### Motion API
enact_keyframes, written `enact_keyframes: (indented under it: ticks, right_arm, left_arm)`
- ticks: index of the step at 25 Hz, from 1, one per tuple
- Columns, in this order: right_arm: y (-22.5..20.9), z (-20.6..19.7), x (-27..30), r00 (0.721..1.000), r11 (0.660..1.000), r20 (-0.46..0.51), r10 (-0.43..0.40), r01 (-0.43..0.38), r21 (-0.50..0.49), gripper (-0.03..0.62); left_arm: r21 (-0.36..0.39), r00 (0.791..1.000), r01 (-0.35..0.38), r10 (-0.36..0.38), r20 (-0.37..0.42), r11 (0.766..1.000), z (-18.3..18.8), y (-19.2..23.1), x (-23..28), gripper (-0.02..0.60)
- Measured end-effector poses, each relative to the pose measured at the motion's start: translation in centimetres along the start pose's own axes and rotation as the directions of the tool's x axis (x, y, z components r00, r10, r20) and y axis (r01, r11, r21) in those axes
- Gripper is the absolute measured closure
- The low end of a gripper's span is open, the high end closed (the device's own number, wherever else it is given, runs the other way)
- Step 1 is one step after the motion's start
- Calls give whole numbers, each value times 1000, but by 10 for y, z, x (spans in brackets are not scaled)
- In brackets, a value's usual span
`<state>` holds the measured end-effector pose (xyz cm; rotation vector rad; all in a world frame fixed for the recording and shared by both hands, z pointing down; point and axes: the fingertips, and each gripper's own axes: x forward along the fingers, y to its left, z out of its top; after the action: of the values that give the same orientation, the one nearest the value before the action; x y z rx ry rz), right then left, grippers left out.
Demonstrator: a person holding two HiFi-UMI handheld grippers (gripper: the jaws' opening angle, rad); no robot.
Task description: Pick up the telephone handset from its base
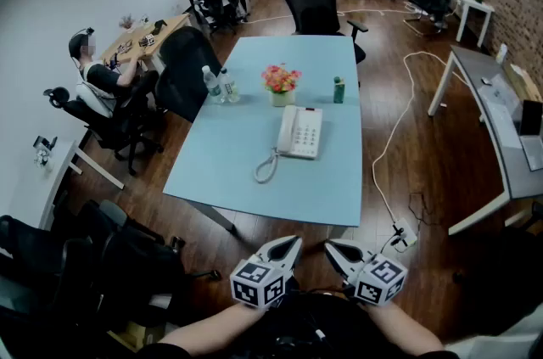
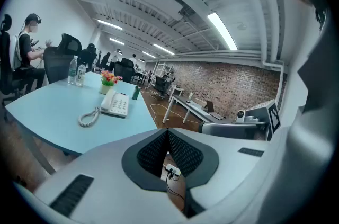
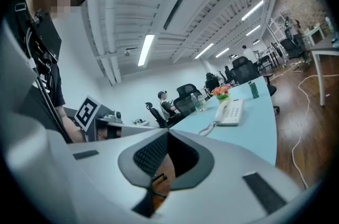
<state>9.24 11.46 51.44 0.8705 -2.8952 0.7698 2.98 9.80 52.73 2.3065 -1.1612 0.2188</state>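
Note:
A white telephone point(image 1: 301, 131) lies on the light blue table point(image 1: 254, 179), with its handset point(image 1: 287, 131) resting along the base's left side and a coiled cord point(image 1: 265, 169) trailing toward me. Both grippers hang over the wooden floor, well short of the table's near edge. My left gripper point(image 1: 293, 243) is shut and empty, and my right gripper point(image 1: 332, 247) beside it is shut and empty too. The left gripper view shows its jaws closed at the tip point(image 2: 168, 131), with the telephone point(image 2: 115, 104) far off to the left. In the right gripper view the closed jaws point(image 3: 168, 133) point at the distant telephone point(image 3: 231, 112).
On the table behind the phone stand a flower pot point(image 1: 280, 83), two water bottles point(image 1: 215, 85) and a green bottle point(image 1: 338, 89). Black office chairs point(image 1: 182, 69) ring the table. A person sits at a desk point(image 1: 100, 77) on the left. A power strip point(image 1: 404, 234) and cable lie on the floor at right, beside a grey desk point(image 1: 496, 115).

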Motion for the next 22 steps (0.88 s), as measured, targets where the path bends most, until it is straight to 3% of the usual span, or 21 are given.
enact_keyframes:
  ticks: [15,22]
  right_arm:
    - [-59,45,80,996,996,-19,-81,81,-42,576]
    - [-87,70,121,989,988,15,-149,149,-29,576]
  left_arm:
    - [-36,999,23,-22,35,999,69,93,56,581]
    - [3,998,61,-61,6,998,107,142,86,581]
